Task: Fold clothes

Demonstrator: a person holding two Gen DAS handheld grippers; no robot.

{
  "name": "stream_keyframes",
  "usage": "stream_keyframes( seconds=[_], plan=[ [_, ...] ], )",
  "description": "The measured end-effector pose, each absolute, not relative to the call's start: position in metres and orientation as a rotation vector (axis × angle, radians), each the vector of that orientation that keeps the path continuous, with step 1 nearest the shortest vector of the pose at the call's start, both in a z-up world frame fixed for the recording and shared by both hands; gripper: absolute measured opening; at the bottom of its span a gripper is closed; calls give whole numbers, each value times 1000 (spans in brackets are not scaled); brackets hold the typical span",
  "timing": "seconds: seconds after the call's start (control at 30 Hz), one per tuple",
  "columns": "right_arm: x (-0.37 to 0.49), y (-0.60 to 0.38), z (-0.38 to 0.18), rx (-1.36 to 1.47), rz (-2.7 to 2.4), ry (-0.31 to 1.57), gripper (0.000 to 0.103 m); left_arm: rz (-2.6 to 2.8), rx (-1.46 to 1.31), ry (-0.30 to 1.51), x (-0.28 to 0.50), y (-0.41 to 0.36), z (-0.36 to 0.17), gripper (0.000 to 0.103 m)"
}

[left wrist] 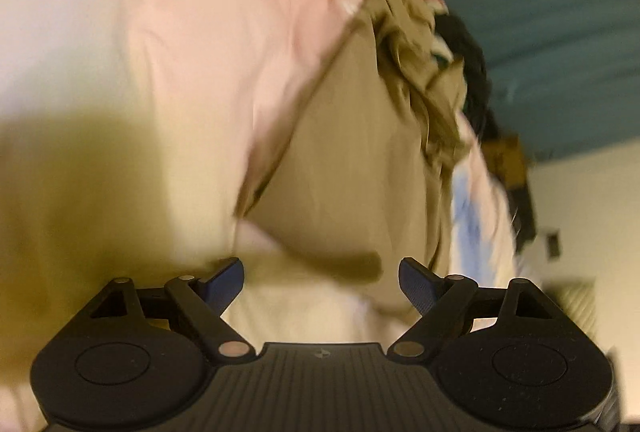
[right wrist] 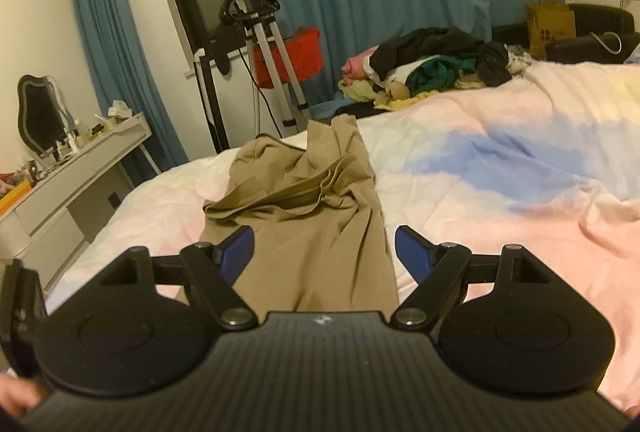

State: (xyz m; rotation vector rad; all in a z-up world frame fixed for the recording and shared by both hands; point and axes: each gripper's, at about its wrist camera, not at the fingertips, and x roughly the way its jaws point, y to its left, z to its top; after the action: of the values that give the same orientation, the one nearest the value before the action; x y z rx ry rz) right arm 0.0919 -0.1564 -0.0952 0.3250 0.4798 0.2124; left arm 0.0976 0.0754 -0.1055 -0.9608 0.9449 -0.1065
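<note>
- Khaki trousers (right wrist: 316,216) lie lengthwise on the pastel bedspread (right wrist: 500,168), far end bunched and rumpled; I judge the fold unfinished.
- Left gripper (left wrist: 322,282) and right gripper (right wrist: 324,250): both spread wide, holding nothing.
- Only right view shows the clothes pile (right wrist: 432,66) waiting by the curtain; left view is blurred, tilted.

Bed (right wrist: 500,192) carries khaki trousers (right wrist: 312,212) and a clothes heap (right wrist: 432,68).

Khaki trousers (right wrist: 308,200) lie lengthwise on the pastel bed (right wrist: 500,200), lower part flat, upper part bunched and creased, perhaps the waistband; left view too blurred to confirm.
</note>
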Motion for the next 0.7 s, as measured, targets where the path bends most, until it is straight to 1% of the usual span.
stream_keyframes(
  seconds=[0.03, 0.07, 0.13, 0.17, 0.23, 0.33, 0.43, 0.6, 0.63, 0.67, 0.7],
  plan=[
    [92, -156, -97, 335, 215, 488, 79, -78, -956, 928, 100, 77, -105, 70],
    [92, -156, -98, 346, 218, 496, 79, -54, -952, 914, 101, 78, -106, 67],
    [93, -155, -102, 367, 224, 512, 79, -25, -942, 894, 104, 81, -108, 47],
    [93, -155, -103, 377, 227, 521, 79, -15, -940, 884, 105, 83, -109, 44],
    [94, -154, -107, 398, 233, 537, 79, -14, -945, 867, 103, 85, -109, 27],
    [99, -149, -125, 551, 310, 633, 81, -19, -978, 838, 98, 90, -109, 14],
    [104, -143, -144, 708, 389, 729, 81, -31, -1012, 806, 94, 90, -106, 11],
    [120, -140, -182, 998, 465, 854, 80, -48, -1054, 770, 89, 88, -101, 10],
    [124, -141, -188, 1035, 461, 863, 77, -48, -1063, 767, 89, 89, -101, 10],
    [128, -141, -194, 1073, 457, 872, 69, -48, -1073, 765, 89, 89, -102, 10],
    [132, -142, -201, 1110, 452, 881, 67, -47, -1082, 762, 89, 90, -102, 9]
  ],
)
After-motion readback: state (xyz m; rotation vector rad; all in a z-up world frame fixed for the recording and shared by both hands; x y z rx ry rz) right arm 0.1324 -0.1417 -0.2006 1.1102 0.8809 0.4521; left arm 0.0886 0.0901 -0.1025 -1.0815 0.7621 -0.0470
